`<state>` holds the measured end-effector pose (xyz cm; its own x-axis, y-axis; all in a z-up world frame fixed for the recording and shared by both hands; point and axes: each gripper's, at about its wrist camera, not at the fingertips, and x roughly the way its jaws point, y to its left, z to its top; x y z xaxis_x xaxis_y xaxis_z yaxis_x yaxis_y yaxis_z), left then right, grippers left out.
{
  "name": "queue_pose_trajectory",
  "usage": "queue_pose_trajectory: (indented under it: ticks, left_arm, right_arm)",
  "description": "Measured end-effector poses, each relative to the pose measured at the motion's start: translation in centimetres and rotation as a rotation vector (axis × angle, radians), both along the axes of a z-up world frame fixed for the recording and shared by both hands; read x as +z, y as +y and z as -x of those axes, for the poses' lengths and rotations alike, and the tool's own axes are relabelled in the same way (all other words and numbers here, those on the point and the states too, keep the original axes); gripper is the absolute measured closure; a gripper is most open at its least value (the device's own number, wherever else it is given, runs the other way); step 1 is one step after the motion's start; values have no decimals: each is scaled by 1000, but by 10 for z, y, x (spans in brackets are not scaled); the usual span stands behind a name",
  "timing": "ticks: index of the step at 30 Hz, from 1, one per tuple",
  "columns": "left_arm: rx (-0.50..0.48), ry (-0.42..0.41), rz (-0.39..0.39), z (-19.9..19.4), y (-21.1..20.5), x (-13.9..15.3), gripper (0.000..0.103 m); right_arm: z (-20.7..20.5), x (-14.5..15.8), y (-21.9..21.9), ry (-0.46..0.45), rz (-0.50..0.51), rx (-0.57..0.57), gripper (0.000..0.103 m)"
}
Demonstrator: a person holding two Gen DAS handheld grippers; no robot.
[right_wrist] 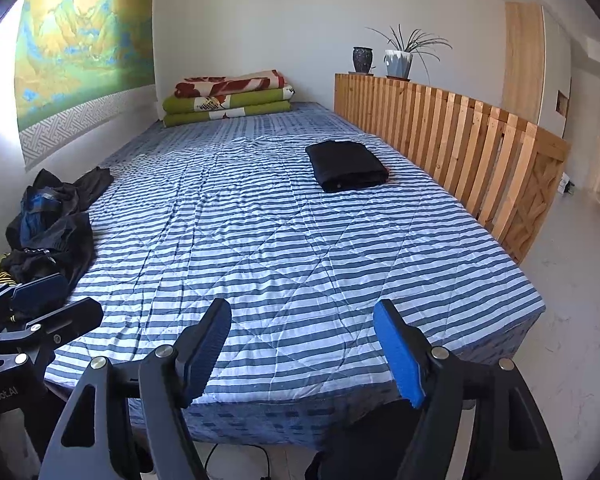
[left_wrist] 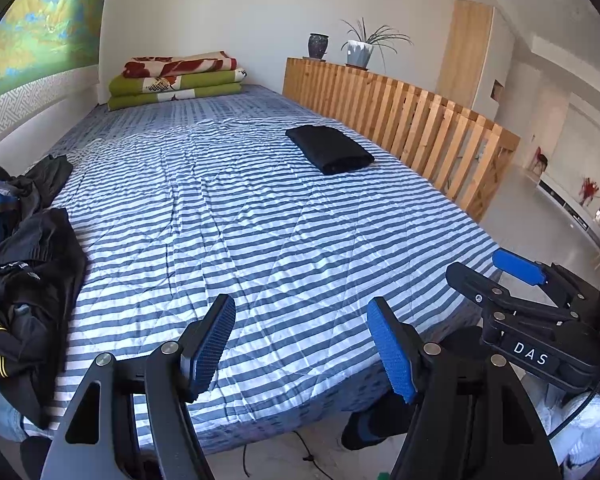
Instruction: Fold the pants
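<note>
A folded black pair of pants [left_wrist: 329, 149] [right_wrist: 347, 165] lies on the striped bed cover toward the far right, near the wooden railing. A heap of unfolded dark clothes [left_wrist: 24, 264] [right_wrist: 50, 232] sits at the bed's left edge. My left gripper [left_wrist: 302, 346] hovers open over the bed's near edge with nothing between its blue pads. My right gripper [right_wrist: 302, 350] is open too, empty, above the near edge. In the left wrist view the right gripper [left_wrist: 496, 276] shows at the right; in the right wrist view the left gripper [right_wrist: 54, 300] shows at the lower left.
The blue-and-white striped bed [left_wrist: 260, 216] [right_wrist: 284, 240] fills the middle. Folded blankets [left_wrist: 176, 80] [right_wrist: 228, 98] are stacked at its far end. A slatted wooden railing [left_wrist: 400, 120] [right_wrist: 452, 136] with two pots runs along the right side. A cable lies on the floor below.
</note>
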<state>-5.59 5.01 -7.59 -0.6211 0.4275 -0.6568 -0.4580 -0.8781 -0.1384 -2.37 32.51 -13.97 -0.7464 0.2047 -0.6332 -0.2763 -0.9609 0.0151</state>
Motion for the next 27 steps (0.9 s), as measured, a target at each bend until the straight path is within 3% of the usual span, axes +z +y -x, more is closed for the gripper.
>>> queue_pose_trajectory:
  ticks: [27]
  left_arm:
    - [5,-11,11,7,0,-9,29]
  right_arm:
    - [2,-7,2,-8,9,-14,33]
